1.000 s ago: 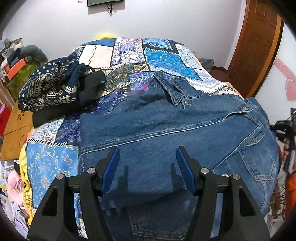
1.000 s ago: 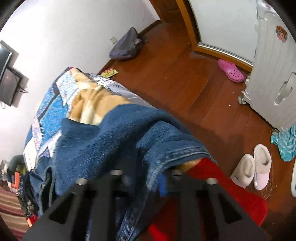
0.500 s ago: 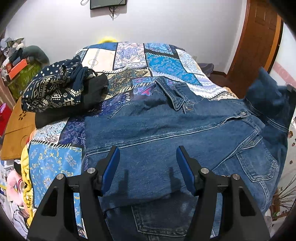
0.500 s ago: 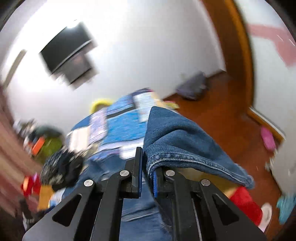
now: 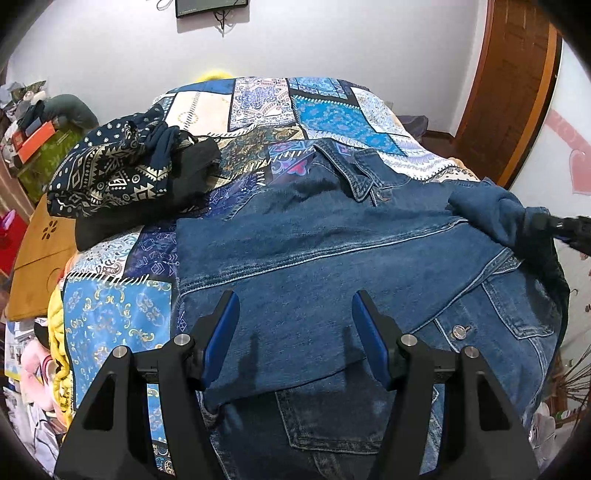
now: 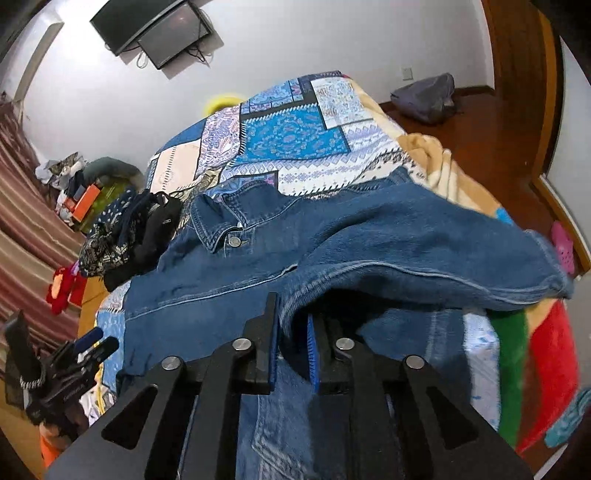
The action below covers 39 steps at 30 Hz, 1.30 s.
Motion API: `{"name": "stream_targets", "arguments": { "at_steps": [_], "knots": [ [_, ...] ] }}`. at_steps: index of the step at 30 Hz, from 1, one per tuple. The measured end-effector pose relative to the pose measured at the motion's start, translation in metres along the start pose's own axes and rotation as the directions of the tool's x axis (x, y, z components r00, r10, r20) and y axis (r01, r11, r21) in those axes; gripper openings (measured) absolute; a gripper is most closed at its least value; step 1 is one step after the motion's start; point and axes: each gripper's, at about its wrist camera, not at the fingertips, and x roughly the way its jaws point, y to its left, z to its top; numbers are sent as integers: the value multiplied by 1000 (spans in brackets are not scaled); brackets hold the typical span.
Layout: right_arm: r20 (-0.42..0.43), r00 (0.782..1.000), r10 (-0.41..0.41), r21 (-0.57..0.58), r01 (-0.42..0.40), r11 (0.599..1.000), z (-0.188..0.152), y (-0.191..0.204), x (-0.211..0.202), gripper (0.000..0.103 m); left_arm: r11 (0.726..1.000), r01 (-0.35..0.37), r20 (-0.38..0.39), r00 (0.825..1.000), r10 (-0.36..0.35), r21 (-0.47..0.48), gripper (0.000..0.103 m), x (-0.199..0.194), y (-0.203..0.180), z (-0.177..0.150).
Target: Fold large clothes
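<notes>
Denim fills most of the bed: a blue denim jacket (image 5: 332, 258) lies spread on the patchwork bedspread (image 5: 325, 114), collar (image 6: 214, 225) toward the far wall, a metal button at the neck and a chest pocket with its button on the right half. One sleeve (image 6: 424, 258) is lifted off the bed and carried across over the jacket's right side, its cuff end hanging free toward the bed's right edge.

The right tongs (image 6: 291, 343) are set narrow, and the sleeve's seamed edge runs down between the two blue pads; the jaws have just been opening a little, yet the cloth is still caught there and the sleeve hangs from them. In the left wrist view those tongs show as a dark shape at the far right edge with the sleeve bunched against them.

The left tongs (image 5: 295, 332) stand wide apart above the jacket's lower back, nothing between the blue pads, their shadows falling on the denim.

Beside the jacket, toward the left of the bed, sits a folded pile: a navy patterned garment (image 5: 110, 173) on top of a black garment (image 5: 192, 173). A beige blanket (image 6: 443, 166) shows under the bedspread at the right edge. On the wall hangs a television (image 6: 159, 29); a grey bag (image 6: 424, 98) lies on the wooden floor by the wall, and a pink clog (image 6: 563, 247) further right.
</notes>
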Motion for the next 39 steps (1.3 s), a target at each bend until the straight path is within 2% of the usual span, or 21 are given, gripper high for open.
{"name": "stream_targets", "arguments": {
  "at_steps": [2,5,8,11,17,19,21,24,25,26,29,34,39],
  "knots": [
    [13,1000,-8,-2,8,1000,3,1,-12,30,1000,0,0,1000,0,-5,62,2,-1,1],
    [105,993,-46,35,43,998,2,-9,-37,51,1000,13,4,1000,-13,-15,62,2,-3,2],
    [171,981,-87,101,71,992,2,-26,-57,56,1000,10,13,1000,-10,-18,62,2,-7,4],
    [218,962,-163,225,113,968,3,-61,-67,57,1000,-6,25,1000,6,-28,62,1,-9,6],
    [127,958,-256,433,179,884,-1,-133,-35,57,998,6,26,1000,-5,-55,62,0,-8,8],
    [93,970,-223,474,154,867,-7,-150,-20,57,998,8,22,1000,-6,-59,62,0,-7,8],
    [42,985,-168,556,117,823,-18,-170,3,57,996,32,10,999,-31,-80,62,1,-4,8],
    [45,991,-127,601,75,796,-23,-185,20,54,992,54,-6,998,-55,-114,62,4,1,8],
    [52,989,-141,593,83,801,-21,-186,22,46,991,52,-6,999,-53,-121,62,4,1,7],
    [49,984,-170,579,111,808,-17,-187,24,33,991,44,-6,999,-45,-123,62,5,1,7],
    [36,977,-210,539,158,827,-4,-185,28,15,994,16,-2,1000,-17,-107,62,5,0,5],
    [119,965,-235,449,159,880,20,-159,4,10,997,5,0,1000,-5,-79,62,5,-2,2],
    [268,950,-161,290,80,954,57,-101,-44,10,997,6,16,1000,-5,-71,62,2,-2,4]
  ]
}}
